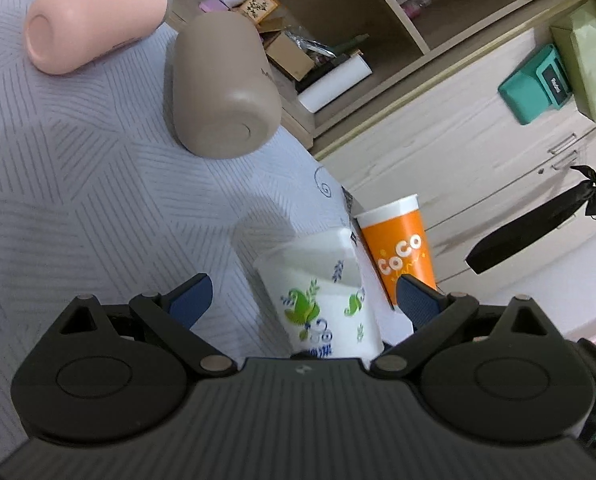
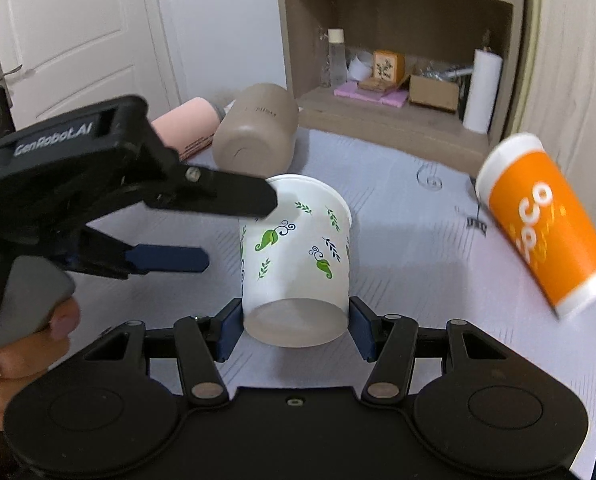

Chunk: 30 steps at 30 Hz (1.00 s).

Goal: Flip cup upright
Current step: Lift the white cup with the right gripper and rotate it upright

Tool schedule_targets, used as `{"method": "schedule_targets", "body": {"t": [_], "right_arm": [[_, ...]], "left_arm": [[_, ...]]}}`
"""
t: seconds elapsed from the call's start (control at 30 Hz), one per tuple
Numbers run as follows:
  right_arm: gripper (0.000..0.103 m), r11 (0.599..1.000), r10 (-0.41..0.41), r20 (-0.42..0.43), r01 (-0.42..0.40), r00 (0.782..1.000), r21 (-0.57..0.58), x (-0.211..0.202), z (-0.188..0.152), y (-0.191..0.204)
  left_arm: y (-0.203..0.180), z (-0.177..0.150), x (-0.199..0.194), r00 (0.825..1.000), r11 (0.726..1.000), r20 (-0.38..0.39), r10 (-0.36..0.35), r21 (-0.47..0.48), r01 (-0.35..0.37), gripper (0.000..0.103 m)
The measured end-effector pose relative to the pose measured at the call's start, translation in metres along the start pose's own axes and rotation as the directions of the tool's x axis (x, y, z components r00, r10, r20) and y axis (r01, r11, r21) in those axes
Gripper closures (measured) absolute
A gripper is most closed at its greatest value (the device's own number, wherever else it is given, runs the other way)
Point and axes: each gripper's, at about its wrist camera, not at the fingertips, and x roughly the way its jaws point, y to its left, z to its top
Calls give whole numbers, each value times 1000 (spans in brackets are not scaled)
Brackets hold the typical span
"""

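A white paper cup with green leaf print (image 2: 298,256) is held between my right gripper's (image 2: 296,330) blue pads, which press on both sides near its closed base; it tilts, with its open mouth pointing away. The same cup (image 1: 321,300) shows between my left gripper's (image 1: 301,300) wide-open fingers, which do not touch it. In the right wrist view the left gripper (image 2: 234,232) reaches in from the left, its upper finger (image 2: 226,198) by the cup's far rim. An orange COCO cup (image 2: 545,224) stands on the table at the right, also in the left wrist view (image 1: 401,248).
A brown tumbler (image 2: 256,136) and a pink tumbler (image 2: 186,128) lie on their sides at the far end of the grey patterned table (image 2: 417,240). A wooden shelf unit (image 2: 397,60) with boxes and a paper roll stands beyond. A white door is at the left.
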Motion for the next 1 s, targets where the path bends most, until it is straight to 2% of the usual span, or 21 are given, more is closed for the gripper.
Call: {"method": "schedule_targets", "body": {"t": [0.27, 0.37, 0.5, 0.63, 0.67, 0.8, 0.9, 1.0], "right_arm": [[42, 1000, -4, -47, 5, 999, 10, 3, -7, 5], [42, 1000, -10, -60, 10, 998, -1, 5, -7, 5], [42, 1000, 10, -87, -12, 996, -22, 7, -3, 4], [27, 998, 25, -81, -29, 996, -53, 4, 2, 3], [26, 998, 25, -74, -29, 997, -63, 3, 4, 3], [26, 996, 54, -71, -59, 996, -74, 1, 15, 0], [26, 995, 70, -80, -76, 994, -65, 5, 22, -3], [35, 995, 85, -89, -89, 992, -46, 8, 27, -6]], "left_arm": [[-2, -9, 5, 998, 1000, -58, -7, 5, 8, 11], [-1, -9, 6, 999, 1000, -43, 9, -6, -9, 17], [3, -6, 4, 999, 1000, -30, 18, -12, -18, 18], [2, -6, 4, 999, 1000, -41, 12, 7, -12, 18], [2, -6, 4, 999, 1000, -48, 10, 9, -10, 18], [1, -7, 6, 998, 1000, -69, 4, 19, -3, 18], [2, -7, 10, 996, 1000, -90, -26, -9, 25, 18], [-2, -7, 11, 997, 1000, -78, -8, 16, 10, 22]]}}
